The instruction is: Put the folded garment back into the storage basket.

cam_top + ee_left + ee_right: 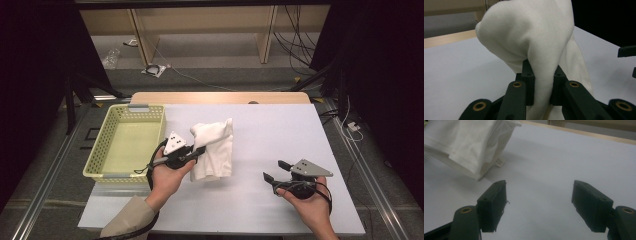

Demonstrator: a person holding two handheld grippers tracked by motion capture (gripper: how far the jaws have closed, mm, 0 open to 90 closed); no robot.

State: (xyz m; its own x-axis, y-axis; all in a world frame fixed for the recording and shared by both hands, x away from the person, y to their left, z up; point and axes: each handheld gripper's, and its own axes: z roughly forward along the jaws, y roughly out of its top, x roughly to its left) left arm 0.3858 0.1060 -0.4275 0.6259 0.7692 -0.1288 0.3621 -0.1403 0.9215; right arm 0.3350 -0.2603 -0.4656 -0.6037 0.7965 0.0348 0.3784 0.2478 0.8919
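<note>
Cloth (534, 37) top cut off; fold hides left claw (543, 85) pads.

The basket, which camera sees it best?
The high view: the whole yellow basket sits at the table's left edge, beside the white cloth. The two gripper views look at the cloth and table instead.

Left gripper (200, 151) is held at 9 o'clock, jaws clamped on fabric; right gripper (274, 171) is held at 4 o'clock, jaws spread wide, nothing gripped.
</note>
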